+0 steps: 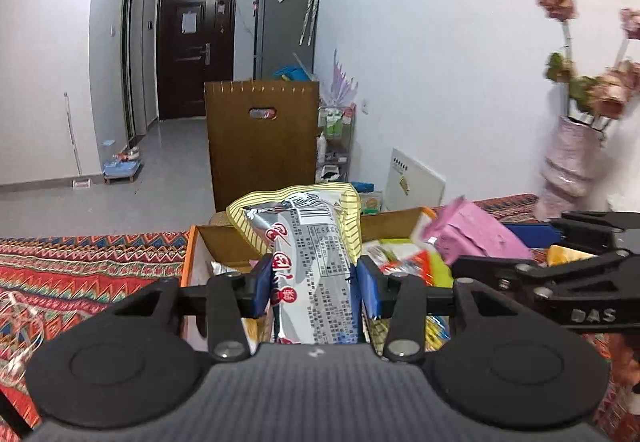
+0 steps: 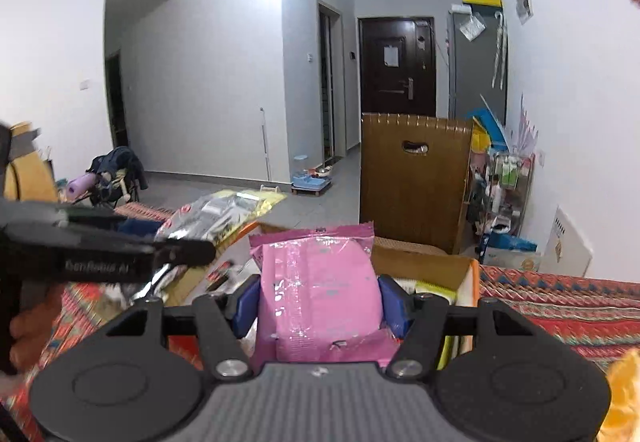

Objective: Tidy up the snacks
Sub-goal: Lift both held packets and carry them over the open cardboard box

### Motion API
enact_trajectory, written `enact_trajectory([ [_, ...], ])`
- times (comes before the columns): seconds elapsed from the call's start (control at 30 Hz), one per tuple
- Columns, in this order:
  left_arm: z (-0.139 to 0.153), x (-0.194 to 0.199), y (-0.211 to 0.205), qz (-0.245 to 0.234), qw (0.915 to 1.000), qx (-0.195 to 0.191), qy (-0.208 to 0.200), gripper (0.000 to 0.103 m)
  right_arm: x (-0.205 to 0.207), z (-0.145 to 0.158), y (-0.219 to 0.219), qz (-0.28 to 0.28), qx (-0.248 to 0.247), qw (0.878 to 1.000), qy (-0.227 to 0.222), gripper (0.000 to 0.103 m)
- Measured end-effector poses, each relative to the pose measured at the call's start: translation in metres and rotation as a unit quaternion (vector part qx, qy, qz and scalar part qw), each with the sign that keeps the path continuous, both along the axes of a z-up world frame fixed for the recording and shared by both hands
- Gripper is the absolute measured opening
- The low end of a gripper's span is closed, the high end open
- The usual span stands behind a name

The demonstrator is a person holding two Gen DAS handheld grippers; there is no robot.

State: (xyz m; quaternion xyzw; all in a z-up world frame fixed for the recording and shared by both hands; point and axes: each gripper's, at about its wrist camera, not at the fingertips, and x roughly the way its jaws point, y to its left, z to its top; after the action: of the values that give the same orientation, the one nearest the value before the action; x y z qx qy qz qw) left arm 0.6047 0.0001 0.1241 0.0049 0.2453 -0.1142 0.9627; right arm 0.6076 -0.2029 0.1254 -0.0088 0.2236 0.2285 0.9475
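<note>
My left gripper (image 1: 314, 288) is shut on a silver and yellow snack bag (image 1: 308, 242), held upright above an open cardboard box (image 1: 224, 242) that holds several snack packets. My right gripper (image 2: 320, 300) is shut on a pink snack pack (image 2: 320, 282), held over the same box (image 2: 424, 262). In the left wrist view the pink pack (image 1: 472, 230) and the right gripper show at the right. In the right wrist view the silver and yellow bag (image 2: 224, 214) and the left gripper's body show at the left.
The box sits on a red patterned cloth (image 1: 80, 266). A brown slatted crate (image 1: 262, 138) stands behind it. A pink vase with dried flowers (image 1: 572, 154) stands at the right near the wall. A white board (image 1: 414, 180) leans on the wall.
</note>
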Motion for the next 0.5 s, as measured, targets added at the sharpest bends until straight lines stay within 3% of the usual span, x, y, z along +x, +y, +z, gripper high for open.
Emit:
enact_trajectory([
  [0.2,-0.027,0.073,0.003,0.012,0.999,0.018,0.039,0.045,0.1,-0.025,0.026,-0.015,-0.017,0.998,0.059,0.061],
  [0.3,-0.046,0.103,0.006,0.017,0.9972,0.02,0.07,0.045,0.148,-0.045,0.036,-0.03,-0.023,0.992,0.118,0.061],
  [0.5,-0.081,0.134,0.009,0.019,0.9901,0.025,0.137,0.048,0.203,-0.07,0.054,-0.051,-0.051,0.98,0.185,0.061],
])
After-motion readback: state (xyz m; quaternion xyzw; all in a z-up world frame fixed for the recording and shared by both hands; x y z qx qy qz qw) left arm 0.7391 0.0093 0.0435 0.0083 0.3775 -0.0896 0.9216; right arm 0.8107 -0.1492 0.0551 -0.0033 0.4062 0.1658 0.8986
